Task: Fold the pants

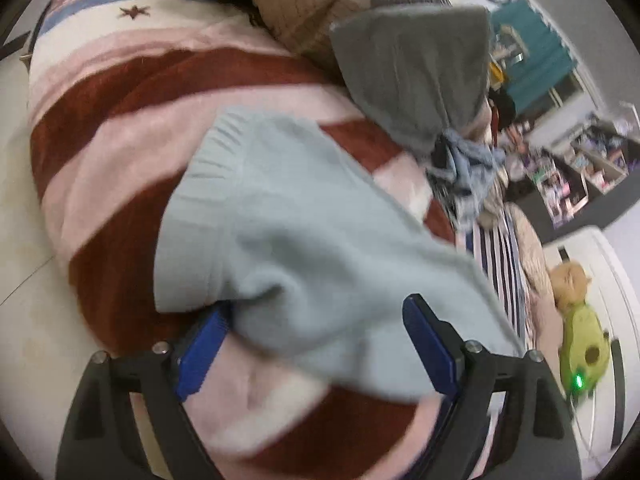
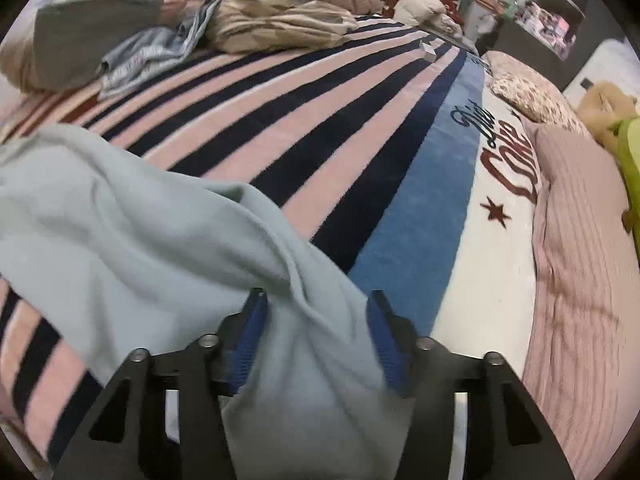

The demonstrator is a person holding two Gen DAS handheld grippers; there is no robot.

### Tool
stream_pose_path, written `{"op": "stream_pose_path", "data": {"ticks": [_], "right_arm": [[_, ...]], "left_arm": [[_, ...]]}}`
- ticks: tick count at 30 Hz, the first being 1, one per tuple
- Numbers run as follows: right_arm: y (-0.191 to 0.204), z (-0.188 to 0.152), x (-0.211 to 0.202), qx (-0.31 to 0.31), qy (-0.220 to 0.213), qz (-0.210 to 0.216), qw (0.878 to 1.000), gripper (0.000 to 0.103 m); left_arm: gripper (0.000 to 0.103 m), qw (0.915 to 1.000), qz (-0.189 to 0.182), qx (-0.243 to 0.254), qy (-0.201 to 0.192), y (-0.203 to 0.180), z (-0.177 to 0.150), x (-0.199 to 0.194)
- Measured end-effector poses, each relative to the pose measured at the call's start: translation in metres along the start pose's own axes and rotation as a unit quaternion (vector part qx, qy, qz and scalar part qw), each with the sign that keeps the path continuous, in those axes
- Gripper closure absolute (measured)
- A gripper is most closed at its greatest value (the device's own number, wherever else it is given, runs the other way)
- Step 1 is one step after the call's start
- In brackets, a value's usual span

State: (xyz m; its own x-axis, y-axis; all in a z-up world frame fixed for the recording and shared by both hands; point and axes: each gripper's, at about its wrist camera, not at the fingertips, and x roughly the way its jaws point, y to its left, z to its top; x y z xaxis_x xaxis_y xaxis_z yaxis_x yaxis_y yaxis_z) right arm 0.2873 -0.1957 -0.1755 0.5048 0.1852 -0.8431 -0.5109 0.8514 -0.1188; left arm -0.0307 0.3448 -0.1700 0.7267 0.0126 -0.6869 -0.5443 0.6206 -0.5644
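Note:
The pale blue pants (image 1: 288, 220) lie on a striped blanket (image 1: 120, 120) on the bed, ribbed waistband toward the upper left. My left gripper (image 1: 316, 344) is open wide, with a loose fold of the pants lying between its blue pads (image 1: 430, 344); the cloth covers the tip of the left finger. In the right wrist view the pants (image 2: 120, 220) spread to the left over the blanket's dark and pink stripes (image 2: 320, 120). A bunched end of them fills the gap in my right gripper (image 2: 318, 340), whose pads (image 2: 386, 344) stand apart, open.
A grey garment (image 1: 412, 68) and crumpled denim (image 1: 468, 160) lie at the bed's far side, with beige clothes (image 2: 276, 20) beside them. A pink ribbed quilt (image 2: 580, 260) and a green plush toy (image 1: 576, 340) sit on the right. Pale floor (image 1: 24, 280) borders the bed's left edge.

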Motion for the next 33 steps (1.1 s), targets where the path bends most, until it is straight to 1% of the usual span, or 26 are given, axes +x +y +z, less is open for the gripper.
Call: {"op": "stream_pose_path", "data": {"ticks": [1,2,3,4,5,6,7,8,10,12,13,15,16,17,18,19,21,22,25,26,27,29,30,32,33], "right_arm": [[0.001,-0.001,-0.005,0.0,-0.001,0.002,1.0,0.047],[0.004,-0.003,-0.011,-0.001,-0.001,0.004,1.0,0.044],[0.005,-0.003,-0.016,-0.002,-0.004,0.005,1.0,0.041],[0.006,-0.004,-0.022,-0.004,-0.009,0.006,1.0,0.039],[0.01,-0.006,-0.031,-0.003,-0.017,0.003,1.0,0.038],[0.013,-0.008,-0.039,-0.001,-0.023,0.002,1.0,0.036],[0.015,-0.009,-0.044,0.0,-0.027,0.002,1.0,0.036],[0.019,-0.011,-0.05,0.003,-0.031,0.005,0.999,0.035],[0.025,-0.015,-0.059,0.005,-0.035,0.015,0.999,0.035],[0.035,-0.018,-0.065,0.007,-0.028,0.034,0.999,0.035],[0.038,-0.019,-0.066,0.007,-0.025,0.043,0.999,0.035],[0.048,-0.022,-0.064,0.003,-0.013,0.074,0.997,0.035],[0.053,-0.024,-0.063,0.002,-0.009,0.086,0.996,0.035],[0.058,-0.025,-0.061,-0.001,-0.003,0.099,0.995,0.035],[0.061,-0.027,-0.059,-0.006,0.001,0.101,0.995,0.035],[0.063,-0.029,-0.057,-0.012,0.004,0.093,0.996,0.035],[0.061,-0.031,-0.053,-0.021,0.005,0.058,0.998,0.035],[0.057,-0.032,-0.052,-0.016,0.005,0.052,0.998,0.035],[0.038,-0.037,-0.055,0.023,-0.004,0.067,0.997,0.035],[0.034,-0.039,-0.057,0.029,-0.007,0.07,0.997,0.035],[0.03,-0.041,-0.059,0.035,-0.011,0.072,0.997,0.035],[0.025,-0.046,-0.063,0.037,-0.017,0.071,0.997,0.035],[0.023,-0.049,-0.066,0.038,-0.022,0.072,0.996,0.035],[0.018,-0.052,-0.07,0.042,-0.032,0.081,0.995,0.035],[0.016,-0.054,-0.072,0.044,-0.037,0.086,0.995,0.035]], "left_arm": [[0.034,0.9999,0.003,0.004,-0.015,-0.002,0.005,0.002],[0.046,0.9993,0.013,0.01,-0.034,-0.005,0.011,0.004],[0.072,0.9988,0.022,0.012,-0.042,-0.005,0.016,0.008],[0.081,0.9988,0.017,0.01,-0.044,-0.004,0.022,0.013],[0.084,0.9989,0.007,0.004,-0.046,-0.003,0.026,0.018],[0.089,0.9985,0.01,0.008,-0.053,-0.005,0.03,0.02],[0.091,0.9973,0.023,0.026,-0.064,-0.011,0.033,0.02],[0.091,0.9942,0.041,0.052,-0.085,-0.019,0.037,0.015],[0.091,0.9914,0.053,0.067,-0.099,-0.024,0.048,0.009],[0.091,0.9872,0.07,0.078,-0.12,-0.026,0.064,-0.003],[0.091,0.9829,0.091,0.091,-0.132,-0.029,0.07,-0.009],[0.092,0.9707,0.135,0.108,-0.167,-0.032,0.087,-0.023],[0.092,0.9681,0.143,0.111,-0.173,-0.033,0.095,-0.028],[0.092,0.9676,0.143,0.116,-0.172,-0.035,0.1,-0.031],[0.092,0.9677,0.137,0.131,-0.167,-0.042,0.105,-0.031],[0.092,0.9671,0.128,0.147,-0.164,-0.051,0.106,-0.032],[0.092,0.9624,0.108,0.186,-0.166,-0.076,0.102,-0.037],[0.092,0.9588,0.09,0.211,-0.167,-0.096,0.095,-0.039],[0.092,0.9506,0.04,0.262,-0.161,-0.144,0.074,-0.043],[0.092,0.946,0.019,0.285,-0.153,-0.167,0.062,-0.039],[0.092,0.9435,0.007,0.297,-0.146,-0.181,0.053,-0.037],[0.092,0.9355,-0.025,0.331,-0.12,-0.218,0.031,-0.021],[0.092,0.9293,-0.039,0.352,-0.106,-0.236,0.016,-0.011],[0.092,0.913,-0.07,0.396,-0.067,-0.27,-0.02,0.014],[0.092,0.906,-0.08,0.412,-0.051,-0.282,-0.037,0.023]]}}
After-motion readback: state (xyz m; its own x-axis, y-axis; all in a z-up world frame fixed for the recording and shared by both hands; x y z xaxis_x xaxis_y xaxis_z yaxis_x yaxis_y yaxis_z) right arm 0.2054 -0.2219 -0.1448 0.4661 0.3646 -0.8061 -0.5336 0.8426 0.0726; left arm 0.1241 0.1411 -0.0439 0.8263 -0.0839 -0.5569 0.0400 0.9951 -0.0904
